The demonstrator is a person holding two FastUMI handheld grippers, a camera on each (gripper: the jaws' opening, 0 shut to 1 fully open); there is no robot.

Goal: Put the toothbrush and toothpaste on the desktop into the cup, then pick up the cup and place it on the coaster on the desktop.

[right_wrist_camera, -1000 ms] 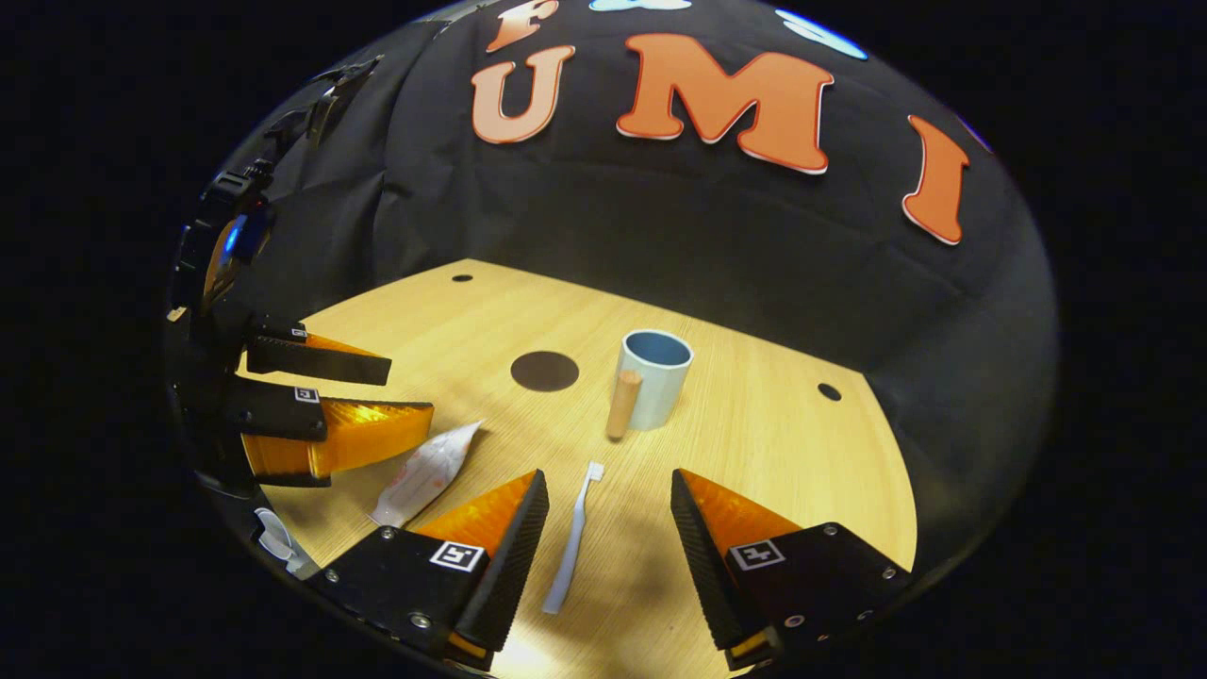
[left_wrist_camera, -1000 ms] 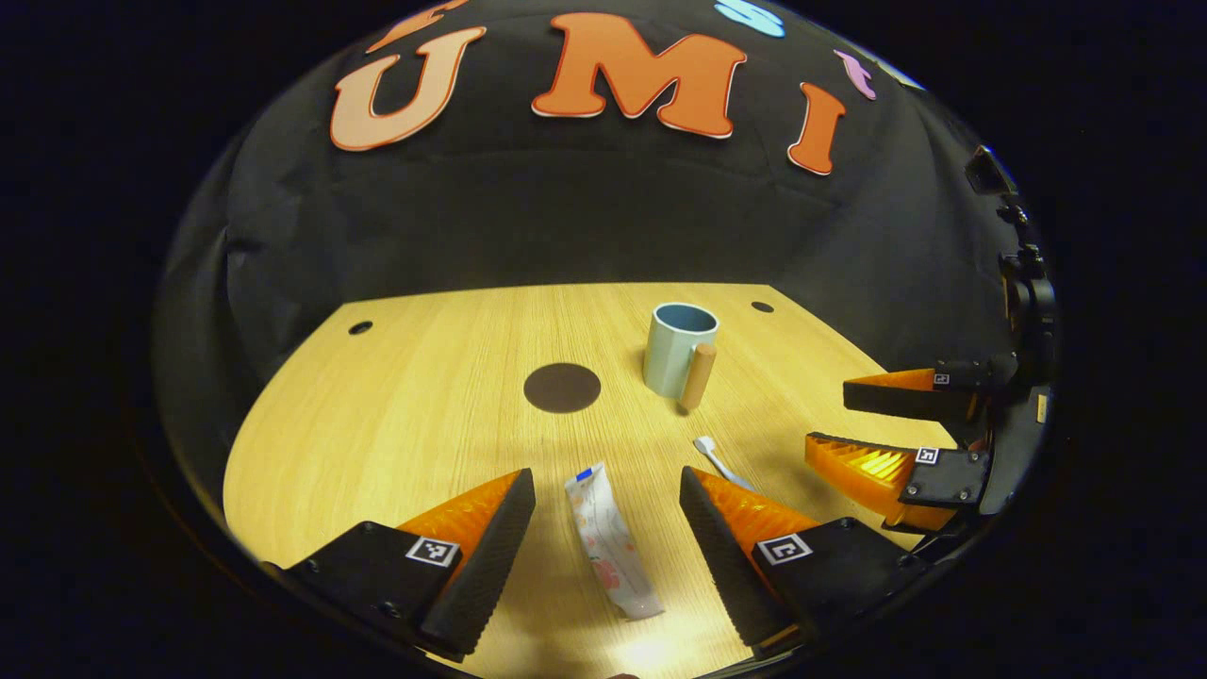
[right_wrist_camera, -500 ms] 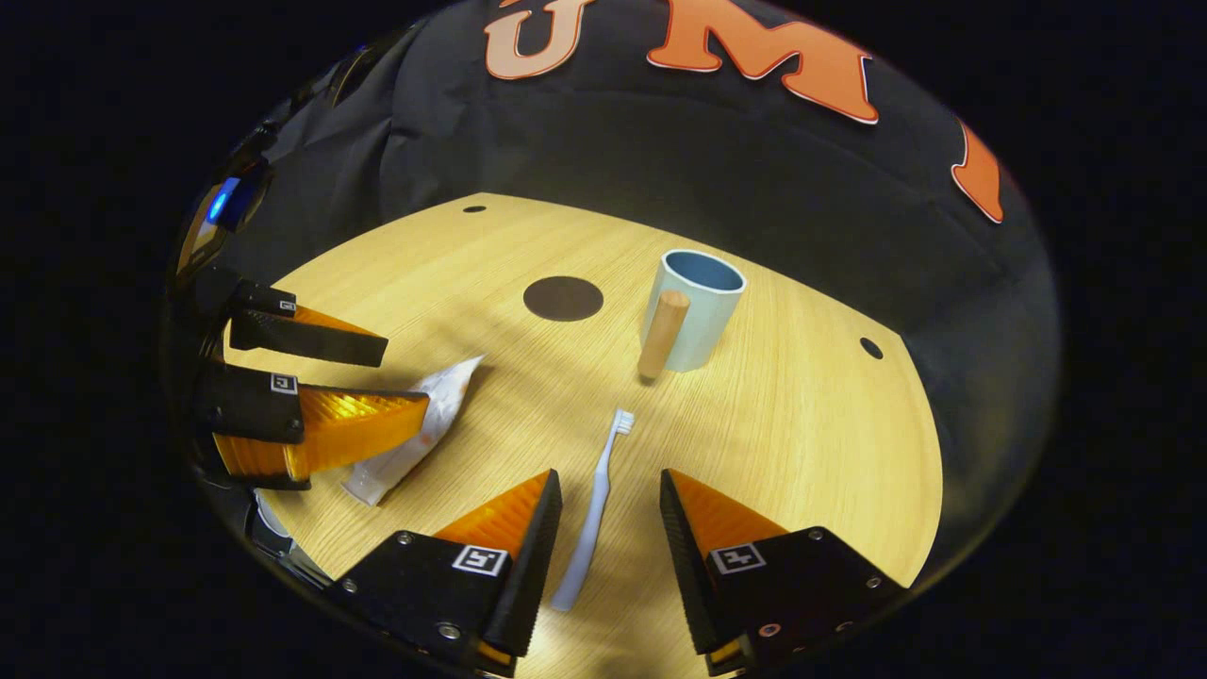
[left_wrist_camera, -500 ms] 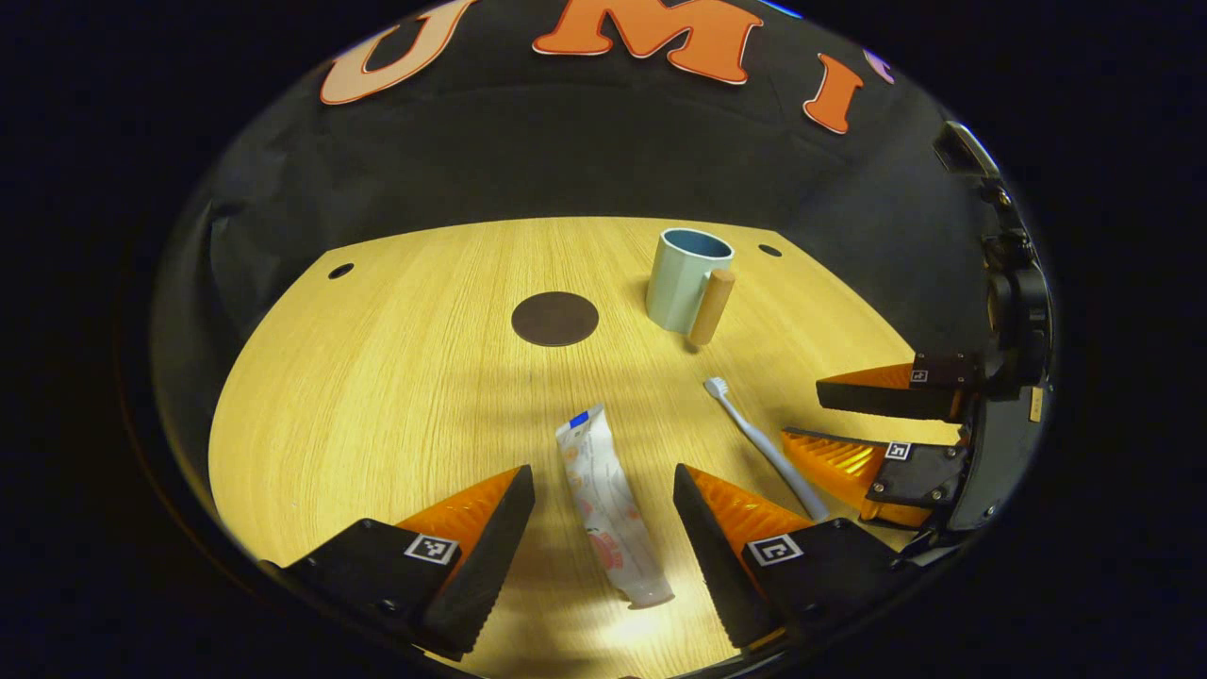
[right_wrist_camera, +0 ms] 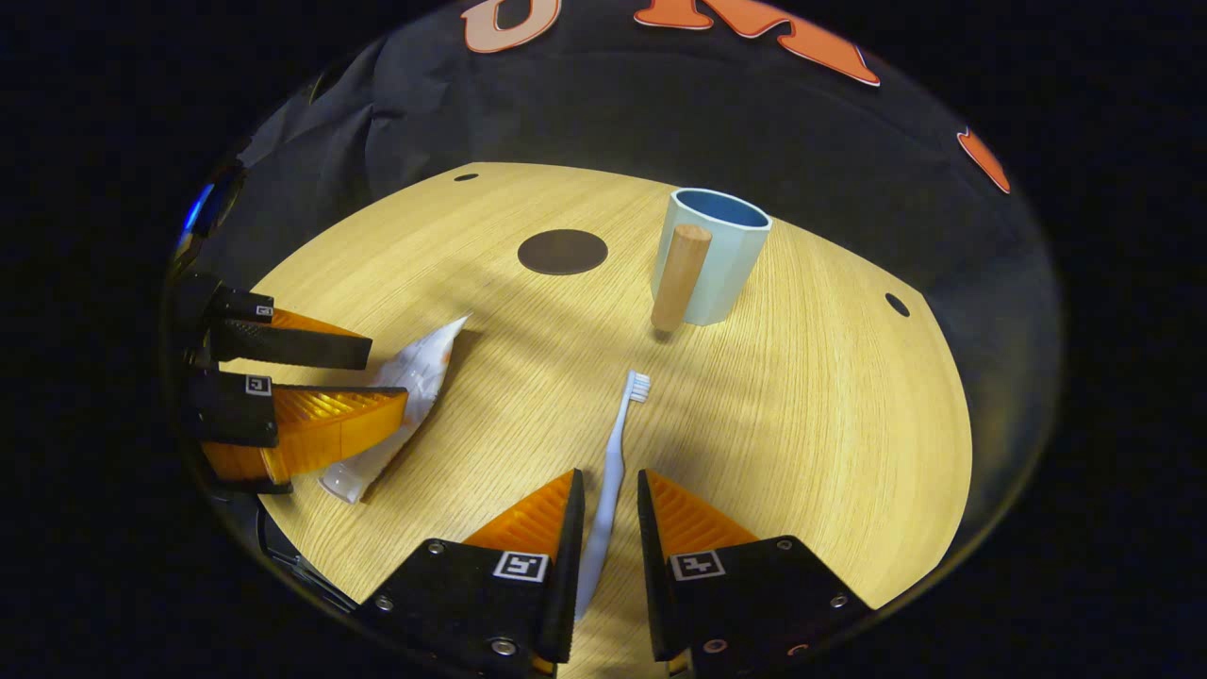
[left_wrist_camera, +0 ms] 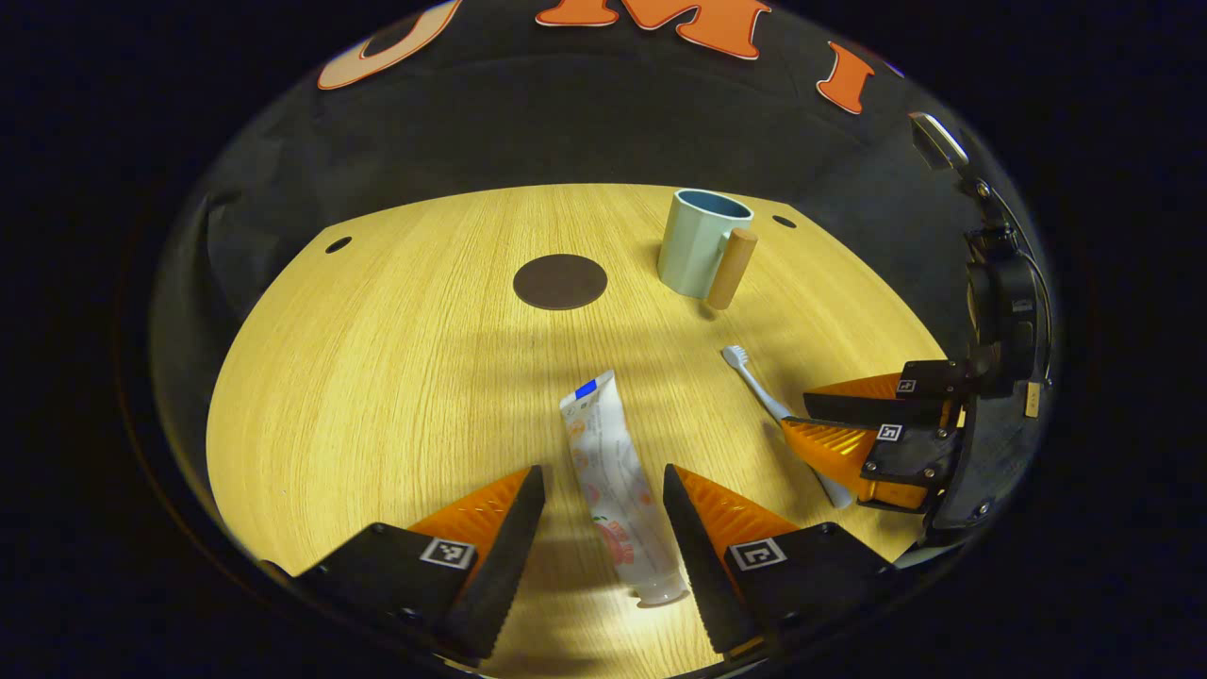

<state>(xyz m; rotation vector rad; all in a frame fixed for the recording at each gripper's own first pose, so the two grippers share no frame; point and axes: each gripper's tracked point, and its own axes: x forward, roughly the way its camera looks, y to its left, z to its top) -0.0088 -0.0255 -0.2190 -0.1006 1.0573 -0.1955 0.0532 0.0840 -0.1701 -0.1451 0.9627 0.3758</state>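
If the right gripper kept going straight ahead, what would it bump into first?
Probably the toothbrush, which already lies between the right gripper's fingers. Farther along that line stands the cup with its wooden handle, though depth is hard to judge.

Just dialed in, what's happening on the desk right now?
Both grippers are low over the desk. The left gripper straddles the toothpaste, jaws open. The right gripper has its fingers close on either side of the toothbrush; contact is unclear. The cup stands empty beside the bare coaster.
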